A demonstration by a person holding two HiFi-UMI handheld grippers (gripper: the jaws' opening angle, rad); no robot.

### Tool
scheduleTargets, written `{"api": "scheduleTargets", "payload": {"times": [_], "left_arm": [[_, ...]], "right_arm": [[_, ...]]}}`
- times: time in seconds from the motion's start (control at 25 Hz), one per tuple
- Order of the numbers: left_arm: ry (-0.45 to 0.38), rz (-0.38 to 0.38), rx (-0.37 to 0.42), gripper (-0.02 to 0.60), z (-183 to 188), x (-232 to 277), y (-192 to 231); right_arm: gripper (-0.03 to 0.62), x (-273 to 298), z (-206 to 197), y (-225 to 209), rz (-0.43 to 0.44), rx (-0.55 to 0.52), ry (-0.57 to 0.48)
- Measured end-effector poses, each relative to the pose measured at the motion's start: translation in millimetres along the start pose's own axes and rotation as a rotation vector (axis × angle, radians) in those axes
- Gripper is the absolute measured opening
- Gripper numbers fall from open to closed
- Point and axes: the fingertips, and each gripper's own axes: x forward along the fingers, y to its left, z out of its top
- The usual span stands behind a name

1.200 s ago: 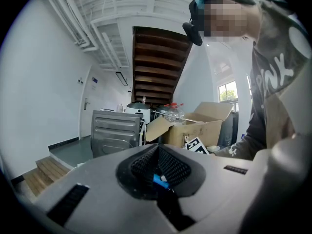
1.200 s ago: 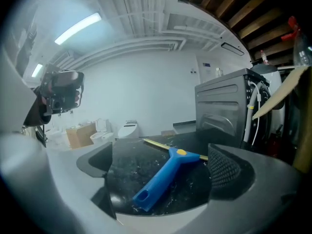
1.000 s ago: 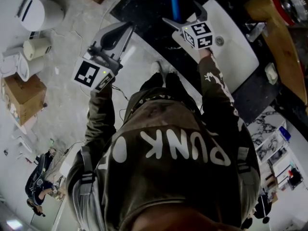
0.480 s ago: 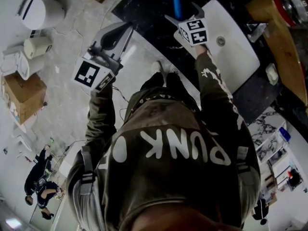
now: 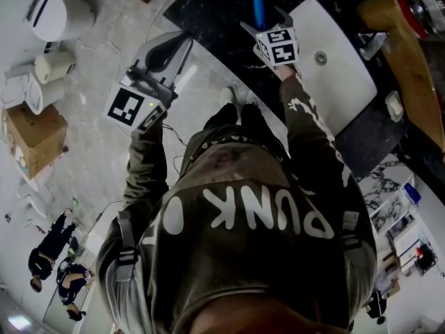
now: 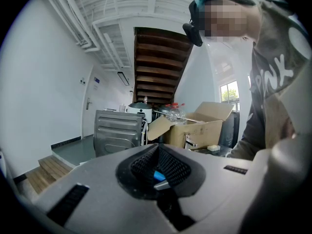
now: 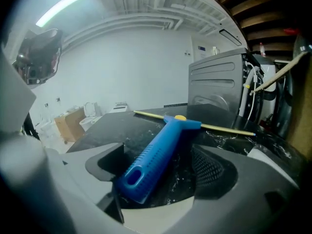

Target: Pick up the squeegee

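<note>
The right claw [image 7: 158, 170] has crept forward in the last second. The blue squeegee [image 7: 157, 152] used to sit out ahead of it, and now its handle lies right between the wide-open jaws, flat on the black desk [image 7: 109, 130] and not pinched. I'd say it's lined up for the squeeze, while the left claw [image 6: 158, 168] is closed on nothing, off to the side over the floor [image 5: 90, 124].
</note>
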Motion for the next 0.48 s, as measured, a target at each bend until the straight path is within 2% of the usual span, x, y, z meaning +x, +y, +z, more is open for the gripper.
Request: {"api": "scheduleTargets", "payload": {"times": [0.36, 0.44, 0.48], "left_arm": [[-0.002, -0.002, 0.001, 0.003, 0.5, -2.9, -0.8], [-0.002, -0.002, 0.002, 0.003, 0.6, -3.7, -1.6], [-0.002, -0.002, 0.003, 0.003, 0.6, -4.3, -2.0]], "right_arm": [[0.398, 0.0, -0.4, 1.4, -0.013, 0.010, -0.011], [0.343, -1.9, -0.3, 0.9, -0.023, 0.008, -0.014], [0.281, -3.6, -0.5, 0.7, -0.030, 0.010, -0.016]]}}
